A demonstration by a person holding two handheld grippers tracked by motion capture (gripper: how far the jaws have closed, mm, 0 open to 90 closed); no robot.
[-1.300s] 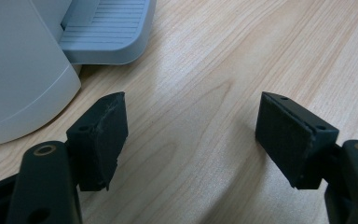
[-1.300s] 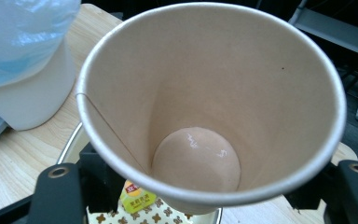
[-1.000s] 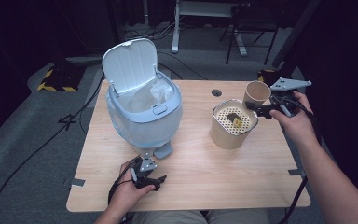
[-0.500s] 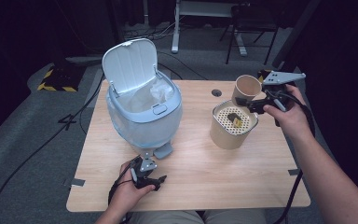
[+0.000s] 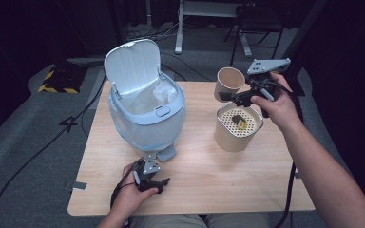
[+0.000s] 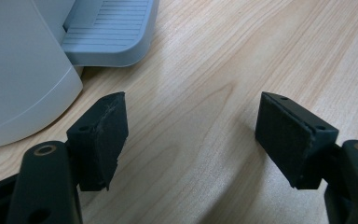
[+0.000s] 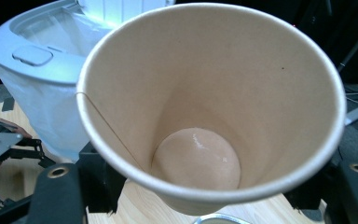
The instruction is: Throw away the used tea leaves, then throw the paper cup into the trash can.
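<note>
A tan paper cup (image 5: 229, 81) hangs in the air above the table's far right, my right gripper (image 5: 235, 97) shut on its lower part. In the right gripper view the cup (image 7: 214, 102) is empty and tilted toward the camera. Just below it stands a tan canister (image 5: 237, 126) with a perforated top holding a small dark and yellow thing (image 5: 239, 121). The pale blue pedal bin (image 5: 145, 114) stands at centre left with its lid up and a clear liner inside. My left gripper (image 5: 159, 183) rests open on the table near the front edge; in its own view the bin's pedal (image 6: 109, 32) lies just ahead.
The wooden table (image 5: 195, 190) has bare room in front and between bin and canister. Cables run across the grey floor (image 5: 38, 142) at left, and a chair base stands behind the table.
My right gripper has lifted the paper cup off the table and carried it up and leftward, tilting it. The left gripper has stayed put.
</note>
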